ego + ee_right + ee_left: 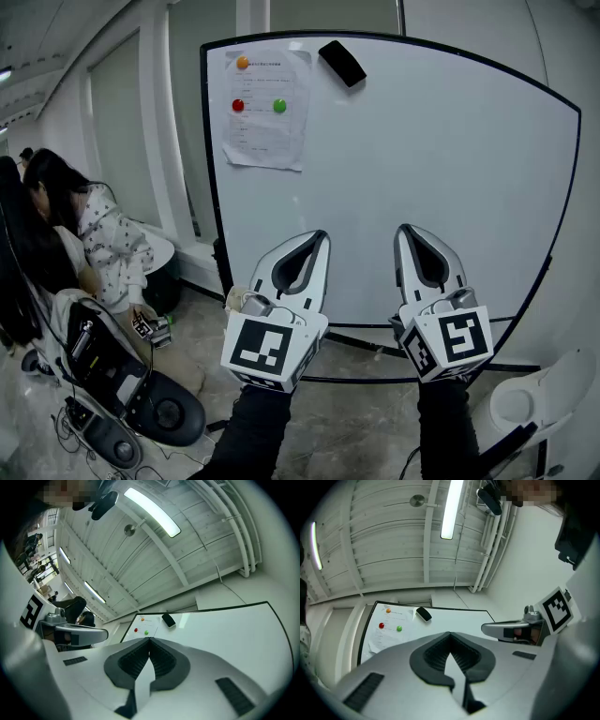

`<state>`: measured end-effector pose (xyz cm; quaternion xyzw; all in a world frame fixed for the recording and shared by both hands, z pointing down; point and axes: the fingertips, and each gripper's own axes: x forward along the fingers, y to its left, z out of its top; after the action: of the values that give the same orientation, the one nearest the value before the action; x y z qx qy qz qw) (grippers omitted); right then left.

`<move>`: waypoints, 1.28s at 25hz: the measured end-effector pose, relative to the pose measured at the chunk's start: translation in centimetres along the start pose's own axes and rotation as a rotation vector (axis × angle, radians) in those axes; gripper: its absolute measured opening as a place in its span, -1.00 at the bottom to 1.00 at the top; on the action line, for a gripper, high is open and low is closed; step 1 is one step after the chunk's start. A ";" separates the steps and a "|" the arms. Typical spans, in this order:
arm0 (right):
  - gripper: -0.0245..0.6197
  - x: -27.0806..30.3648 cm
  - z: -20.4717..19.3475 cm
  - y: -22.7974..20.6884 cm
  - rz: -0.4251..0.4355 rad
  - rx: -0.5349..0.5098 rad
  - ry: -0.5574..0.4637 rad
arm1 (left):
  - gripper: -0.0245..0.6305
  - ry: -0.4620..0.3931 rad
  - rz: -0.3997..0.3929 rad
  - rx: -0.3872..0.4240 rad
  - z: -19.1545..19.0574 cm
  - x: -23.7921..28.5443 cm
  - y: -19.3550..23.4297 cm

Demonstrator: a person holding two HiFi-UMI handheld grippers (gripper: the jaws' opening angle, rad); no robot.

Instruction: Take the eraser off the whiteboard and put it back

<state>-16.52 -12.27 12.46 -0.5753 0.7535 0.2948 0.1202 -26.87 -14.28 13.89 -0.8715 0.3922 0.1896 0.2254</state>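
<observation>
Grippers hang low, left gripper (319, 236) at seven o'clock, right gripper (405, 231) at five, both pinched closed on nothing, probably poised to reach. Beyond, at twelve o'clock, the eraser (342, 63) clings to the whiteboard (441, 178) beside a pinned sheet (265, 122).

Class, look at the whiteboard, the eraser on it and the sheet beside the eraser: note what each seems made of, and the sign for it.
Whiteboard: likely a coated panel, smooth, even white, in a thin dark frame. Eraser: matte black block, perhaps plastic or felt; too small to tell. Sheet: thin white paper, its lower edge wavy, held by round coloured magnets.
</observation>
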 end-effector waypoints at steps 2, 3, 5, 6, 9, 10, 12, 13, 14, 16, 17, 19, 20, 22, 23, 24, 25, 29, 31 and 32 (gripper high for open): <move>-0.90 -0.1 -0.6 -0.1 0.010 0.004 0.013 | -0.91 0.005 -0.002 0.002 -0.3 0.0 -0.2; -0.90 -0.2 -0.9 -0.2 0.012 0.008 0.018 | -0.91 0.009 -0.002 0.005 -0.4 0.0 -0.3; -0.90 -0.5 -1.1 -0.6 0.011 0.018 0.019 | -0.91 0.014 0.005 0.007 -0.6 0.1 -0.5; -0.90 -0.5 -1.1 -0.8 0.012 0.020 0.018 | -0.91 0.016 0.007 0.010 -0.6 0.2 -0.6; -0.90 -0.5 -1.1 -1.0 0.030 0.012 0.018 | -0.91 0.027 0.002 0.039 -0.7 0.9 -1.1; -0.90 -0.4 -1.2 -1.0 0.038 0.009 0.019 | -0.91 0.029 0.004 0.045 -0.6 1.1 -1.2; -0.90 -0.3 -1.4 -1.1 0.050 0.006 0.020 | -0.91 0.027 0.017 0.049 -0.5 1.4 -1.2; -0.90 -0.2 -1.5 -1.2 0.055 0.007 0.020 | -0.91 0.028 0.023 0.053 -0.4 1.5 -1.2; -0.90 -0.2 -1.6 -1.3 0.060 0.009 0.020 | -0.91 0.030 0.028 0.059 -0.4 1.6 -1.2; -0.90 0.1 -1.8 -1.3 0.074 0.017 0.021 | -0.91 0.038 0.034 0.078 -0.2 1.7 -1.2; -0.90 0.2 -1.9 -1.2 0.086 0.021 0.022 | -0.91 0.039 0.040 0.084 -0.1 1.7 -1.1; -0.90 0.5 -2.1 -0.8 0.112 0.028 0.024 | -0.91 0.039 0.054 0.090 0.0 1.6 -1.1; -0.90 0.7 -2.3 -0.7 0.121 0.031 0.023 | -0.91 0.043 0.058 0.094 0.0 1.6 -1.1; -0.90 1.0 -2.3 -0.7 0.127 0.039 0.016 | -0.91 0.050 0.064 0.102 -0.1 1.6 -0.9; -0.90 1.3 -2.3 -0.8 0.127 0.044 0.009 | -0.91 0.053 0.067 0.107 -0.2 1.6 -0.7; -0.90 1.5 -2.2 -0.8 0.128 0.048 0.002 | -0.91 0.053 0.070 0.112 -0.1 1.7 -0.4; -0.90 1.8 -2.1 -0.8 0.129 0.049 -0.004 | -0.91 0.050 0.076 0.114 -0.1 1.8 -0.1; -0.90 2.7 -2.5 -1.1 0.123 0.037 -0.014 | -0.91 0.030 0.076 0.119 -0.3 2.6 0.7; -0.90 3.5 -3.0 -1.3 0.114 0.036 -0.015 | -0.91 0.019 0.068 0.112 -0.6 3.3 1.2; -0.90 3.9 -3.3 -1.4 0.110 0.033 -0.015 | -0.91 0.011 0.065 0.105 -0.8 3.7 1.5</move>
<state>-15.91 -17.55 12.60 -0.5286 0.7878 0.2928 0.1189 -25.63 -17.83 12.29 -0.8463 0.4310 0.1710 0.2623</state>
